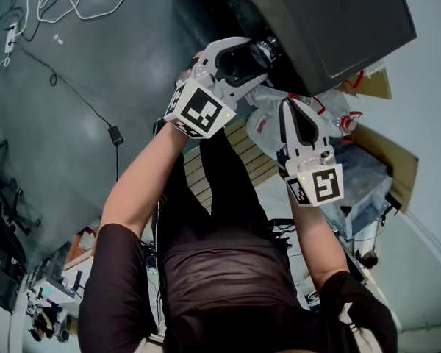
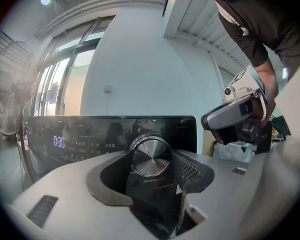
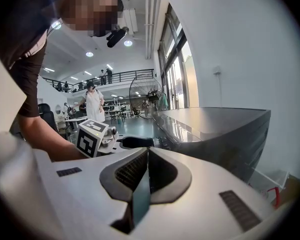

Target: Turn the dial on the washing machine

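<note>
On the washing machine's panel [image 2: 115, 129], the left gripper [image 2: 151, 160] clasps one dial [image 2: 151, 155] — right gripper [image 3: 146, 156] closed, empty.

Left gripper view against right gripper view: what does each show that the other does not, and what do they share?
Only the left gripper view shows the dial face-on, held between the jaws of the left gripper, and the lit display on the panel. Only the right gripper view shows the right gripper shut on nothing, plus a fan and people far behind. Both show the washing machine, the opposite gripper from outside, and the arm of the person holding them.
</note>
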